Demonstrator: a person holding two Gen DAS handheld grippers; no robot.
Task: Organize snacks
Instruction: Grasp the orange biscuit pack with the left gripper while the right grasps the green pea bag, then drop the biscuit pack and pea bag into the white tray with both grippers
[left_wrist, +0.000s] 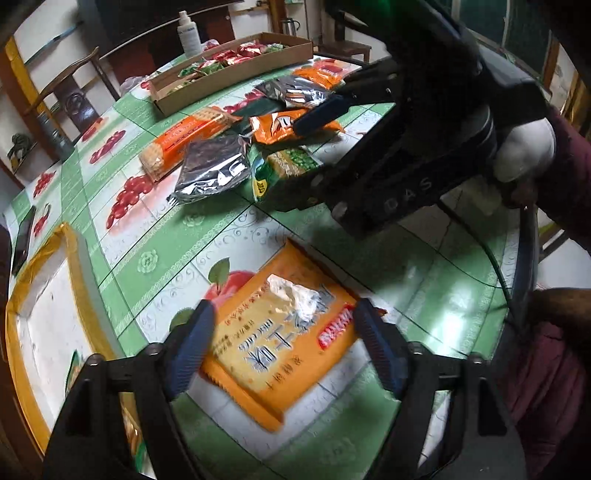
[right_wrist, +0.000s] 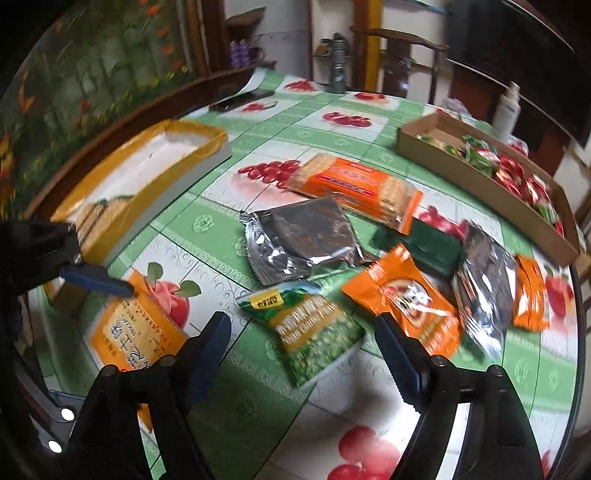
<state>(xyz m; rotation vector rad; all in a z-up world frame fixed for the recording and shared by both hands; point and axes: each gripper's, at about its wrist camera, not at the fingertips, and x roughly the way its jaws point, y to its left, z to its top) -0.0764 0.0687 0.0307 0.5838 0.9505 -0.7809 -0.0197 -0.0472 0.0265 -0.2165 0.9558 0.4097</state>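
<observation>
Your left gripper (left_wrist: 282, 343) has its fingers spread wide on either side of an orange cracker packet (left_wrist: 280, 343) lying flat on the surface (left_wrist: 207, 229); motion blur hides whether the pads touch it. Your right gripper (right_wrist: 303, 350) is likewise spread, its fingers apart over a green pea packet (right_wrist: 314, 328) without gripping it.

Just past the peas lie a silver foil pouch (right_wrist: 303, 240), an orange snack packet (right_wrist: 410, 299), a second foil pouch (right_wrist: 484, 280), a dark green packet (right_wrist: 432, 247) and a long orange cracker sleeve (right_wrist: 358, 188), loosely overlapping. At the far edge, the brown cardboard tray (right_wrist: 476, 177) holds red and green wrapped sweets (right_wrist: 513, 173). The yellow-rimmed white box (right_wrist: 147, 166) beside your left gripper holds one cracker pack, half cut off. Print on every packet is too blurred to read.

You hold the right gripper low and tilted down across the pile; your hand (left_wrist: 524, 151) grips its handle.
</observation>
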